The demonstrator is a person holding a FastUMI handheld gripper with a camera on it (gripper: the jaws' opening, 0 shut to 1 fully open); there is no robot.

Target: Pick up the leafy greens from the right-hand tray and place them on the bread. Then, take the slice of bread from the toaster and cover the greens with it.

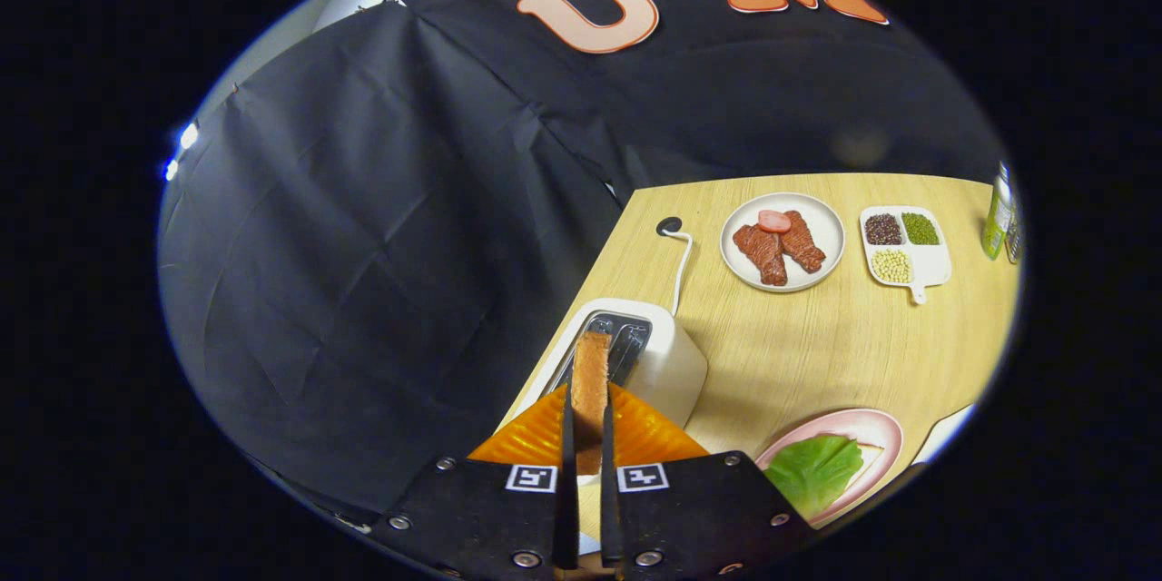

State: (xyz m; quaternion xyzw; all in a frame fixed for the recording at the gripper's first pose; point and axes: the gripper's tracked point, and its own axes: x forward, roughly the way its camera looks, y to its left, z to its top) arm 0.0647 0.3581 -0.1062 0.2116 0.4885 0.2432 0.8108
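Note:
A slice of bread (591,377) stands edge-on between the two fingers of my gripper (590,408), which is shut on it. The slice hangs over the slots of the white toaster (667,363); I cannot tell whether its lower end is free of the slot. To the right of the fingers a green leaf (812,469) lies on a pink plate (885,425), with a pale bit of bread (871,451) peeping out beside it.
On the wooden table (817,345) beyond the toaster stand a white plate (831,227) with meat slices, a divided tray (935,270) of beans and a green bottle (997,216). The toaster's cable (681,265) runs to a hole. The table's edge lies just left of the toaster.

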